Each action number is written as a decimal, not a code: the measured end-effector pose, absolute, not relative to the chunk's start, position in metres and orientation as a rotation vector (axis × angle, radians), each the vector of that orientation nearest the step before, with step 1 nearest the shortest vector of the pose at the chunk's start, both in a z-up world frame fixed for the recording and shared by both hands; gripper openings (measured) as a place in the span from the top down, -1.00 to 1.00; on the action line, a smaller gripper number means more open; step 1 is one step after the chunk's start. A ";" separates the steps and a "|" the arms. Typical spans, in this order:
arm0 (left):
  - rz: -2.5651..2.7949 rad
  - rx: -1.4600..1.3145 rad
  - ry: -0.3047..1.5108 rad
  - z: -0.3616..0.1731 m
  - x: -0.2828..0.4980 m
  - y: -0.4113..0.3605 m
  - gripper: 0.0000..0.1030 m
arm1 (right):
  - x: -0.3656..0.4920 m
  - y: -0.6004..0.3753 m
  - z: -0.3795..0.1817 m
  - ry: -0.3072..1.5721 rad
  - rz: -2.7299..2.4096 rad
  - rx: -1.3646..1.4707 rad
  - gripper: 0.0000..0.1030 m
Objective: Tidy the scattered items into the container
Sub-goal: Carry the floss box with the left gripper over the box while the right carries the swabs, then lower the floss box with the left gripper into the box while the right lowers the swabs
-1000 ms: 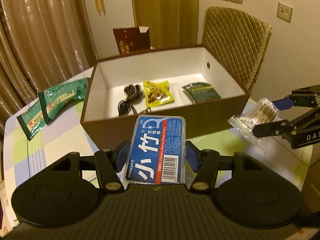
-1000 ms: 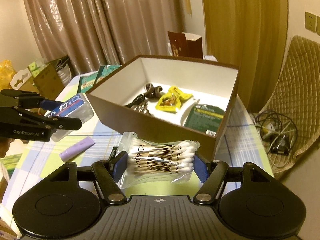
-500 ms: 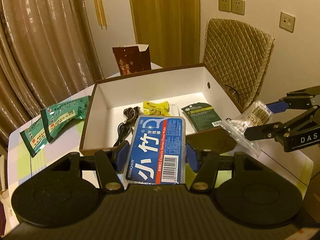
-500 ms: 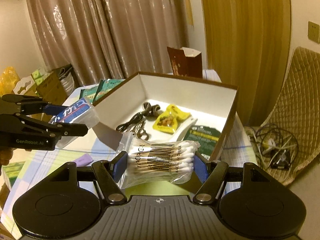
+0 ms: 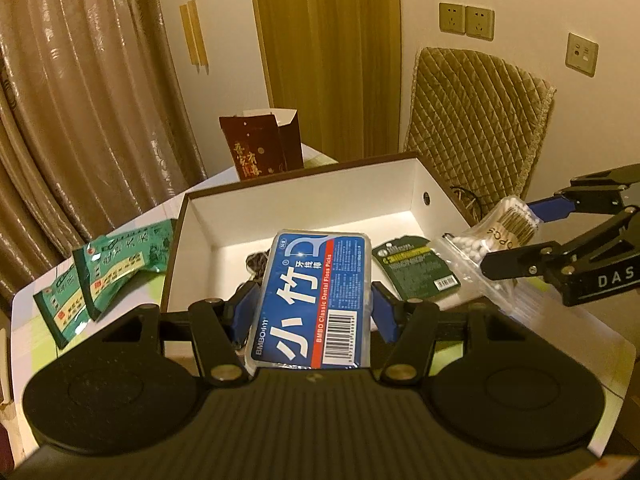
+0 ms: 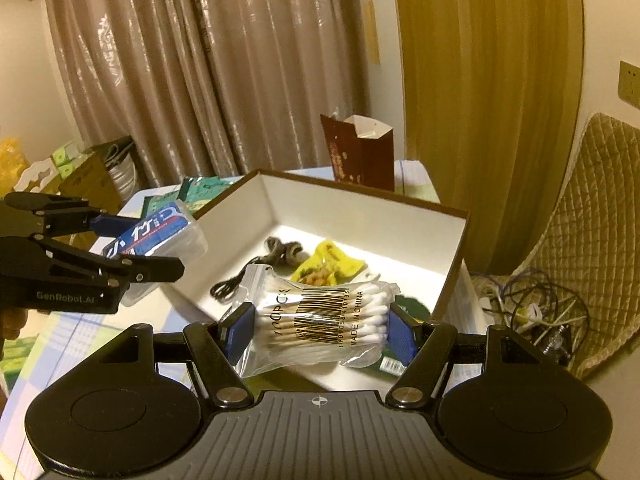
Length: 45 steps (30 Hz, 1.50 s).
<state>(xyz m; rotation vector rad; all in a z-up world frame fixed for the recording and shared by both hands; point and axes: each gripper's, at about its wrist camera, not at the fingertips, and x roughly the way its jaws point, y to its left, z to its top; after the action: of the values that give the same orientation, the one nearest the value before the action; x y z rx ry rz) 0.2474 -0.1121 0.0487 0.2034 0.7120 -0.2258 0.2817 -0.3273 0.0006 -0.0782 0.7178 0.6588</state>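
Moved: both claws now over brown white-lined cardboard box [image 5: 424,184]. Left claw [image 5: 314,312] grips blue plastic floss-pick case [image 5: 310,300]; right claw [image 6: 320,330] grips clear cotton-swab bag [image 6: 320,320]. Remaining: two green sachets [image 5: 104,264] on counter [image 5: 560,332].

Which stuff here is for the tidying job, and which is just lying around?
For the job:
- box
- floss picks pack in the left hand-held gripper
- cotton swab bag in the right hand-held gripper
- green packets on the table

Just lying around:
- chair
- curtains
- red carton
- cables
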 end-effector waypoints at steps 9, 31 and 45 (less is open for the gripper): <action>-0.243 0.204 0.722 0.043 0.285 -0.110 -0.08 | 0.320 -0.316 -0.003 0.728 0.634 -0.097 -0.29; -0.198 0.230 0.820 -0.004 0.391 -0.091 -0.08 | 0.422 -0.283 -0.050 0.839 0.554 -0.162 -0.29; -0.226 0.215 0.879 -0.038 0.424 -0.096 -0.08 | 0.458 -0.264 -0.083 0.899 0.500 -0.281 -0.29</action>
<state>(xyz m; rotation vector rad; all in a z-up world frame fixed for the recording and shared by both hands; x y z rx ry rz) 0.4244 -0.0955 -0.0375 0.2148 0.8794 -0.2257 0.4583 -0.2639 -0.0829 -0.2809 0.8992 0.5000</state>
